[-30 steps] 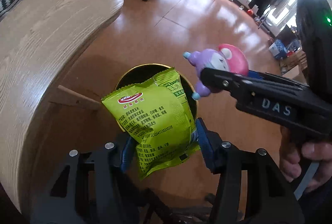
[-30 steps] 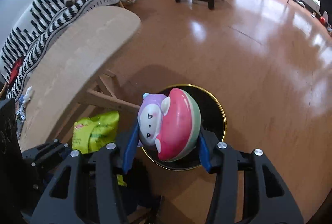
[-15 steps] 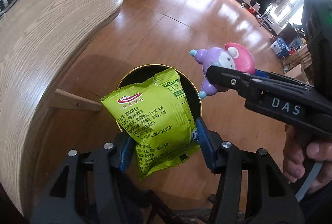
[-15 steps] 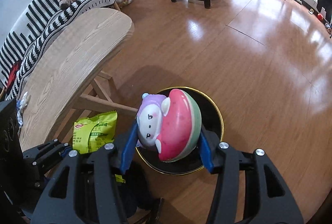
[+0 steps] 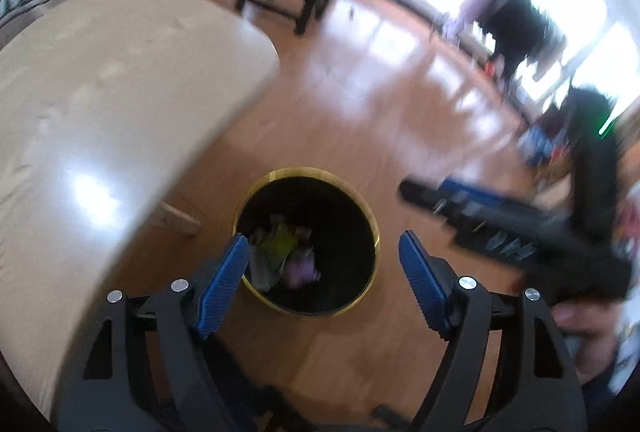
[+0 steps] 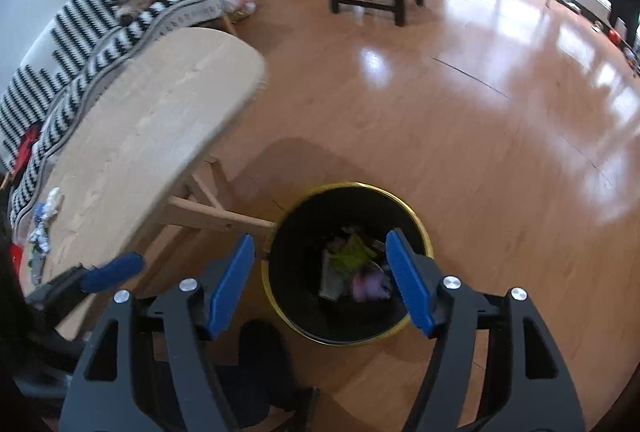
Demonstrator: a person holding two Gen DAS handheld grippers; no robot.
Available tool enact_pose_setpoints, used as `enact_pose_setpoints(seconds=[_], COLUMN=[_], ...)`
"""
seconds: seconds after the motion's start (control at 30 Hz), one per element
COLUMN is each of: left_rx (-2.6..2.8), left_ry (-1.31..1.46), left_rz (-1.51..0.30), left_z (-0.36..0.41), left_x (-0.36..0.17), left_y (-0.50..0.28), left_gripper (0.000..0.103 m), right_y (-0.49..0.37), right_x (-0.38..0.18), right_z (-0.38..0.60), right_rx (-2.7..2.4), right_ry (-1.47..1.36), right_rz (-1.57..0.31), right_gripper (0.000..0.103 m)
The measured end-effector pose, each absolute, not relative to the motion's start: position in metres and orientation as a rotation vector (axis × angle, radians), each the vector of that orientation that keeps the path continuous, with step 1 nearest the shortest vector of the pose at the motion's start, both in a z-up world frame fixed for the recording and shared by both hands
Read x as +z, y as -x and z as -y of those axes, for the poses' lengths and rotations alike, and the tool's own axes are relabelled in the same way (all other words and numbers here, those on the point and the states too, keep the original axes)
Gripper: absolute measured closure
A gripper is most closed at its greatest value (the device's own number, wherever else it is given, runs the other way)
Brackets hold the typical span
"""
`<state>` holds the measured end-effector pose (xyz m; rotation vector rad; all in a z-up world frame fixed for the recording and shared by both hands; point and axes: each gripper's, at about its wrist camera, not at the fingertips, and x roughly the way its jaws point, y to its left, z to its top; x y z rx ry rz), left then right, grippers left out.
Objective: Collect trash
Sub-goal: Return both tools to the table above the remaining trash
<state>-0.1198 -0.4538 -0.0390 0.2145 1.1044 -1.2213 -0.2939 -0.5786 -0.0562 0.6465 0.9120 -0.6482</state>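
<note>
Both tongs, left [image 5: 322, 274] and right [image 6: 320, 280], opening and empty above my bin [image 6: 420, 228]. Green packet [image 6: 352, 252] and toy [image 6: 370, 286] lie inside. Drop step; next I fetch scraps [image 6: 42, 232] from bench [image 6: 152, 128], left.

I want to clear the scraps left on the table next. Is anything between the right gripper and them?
Nothing visible blocks them. The scraps lie on the bare table. The right gripper, jaws opening and empty, hangs over the bin; the left gripper is beside that table edge.
</note>
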Motion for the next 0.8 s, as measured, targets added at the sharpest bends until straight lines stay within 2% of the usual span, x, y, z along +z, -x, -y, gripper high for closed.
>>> enact_pose_setpoints(seconds=[0.07, 0.13, 0.3, 0.4, 0.6, 0.8], left_rx=[-1.189, -1.141, -0.870, -0.669, -0.483, -0.439], left_ry=[-0.125, -0.060, -0.127, -0.218, -0.234, -0.229], left_rz=[-1.059, -1.013, -0.856, -0.802, -0.859, -0.895], left_z=[0.423, 0.382, 0.266, 0.189, 0.072, 0.043], left_x=[-0.007, 0.021, 0.053, 0.040, 0.004, -0.030], left_y=[0.091, 0.062, 0.010, -0.015, -0.060, -0.098], left_gripper=[0.028, 0.023, 0.018, 0.017, 0.017, 0.017], right_y=[0.272, 0.245, 0.143, 0.087, -0.013, -0.090], right_x=[-0.039, -0.021, 0.021, 0.030, 0.029, 0.000], right_z=[0.568, 0.552, 0.472, 0.417, 0.311, 0.248], right_rx=[-0.601, -0.541, -0.268, -0.102, 0.109, 0.163], right_ry=[-0.616, -0.579, -0.474, -0.448, -0.365, -0.325], right_rz=[-0.889, -0.865, -0.841, -0.863, -0.927, -1.014], right_gripper=[0.035, 0.034, 0.033, 0.033, 0.033, 0.033])
